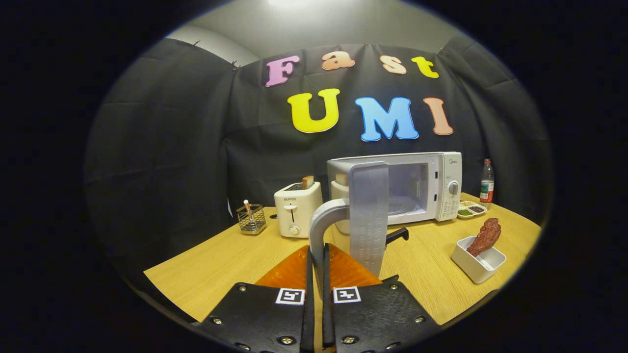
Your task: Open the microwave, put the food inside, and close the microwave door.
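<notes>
Black cloth walls off the booth behind a pale wooden desk. On it stands a white microwave with its door swung out toward the tongs, the cavity open to view. The tongs are drawn nearly together, and the door's grey handle sits in the narrow gap between them; they look closed on it. The door is stiff and light and should swing easily on its hinge. The food, a reddish-brown chunk of meat, stands on end in a small white dish well apart, off to the right of the tongs. It looks firm but top-heavy, so gripping the dish wall or the meat's middle seems safest.
</notes>
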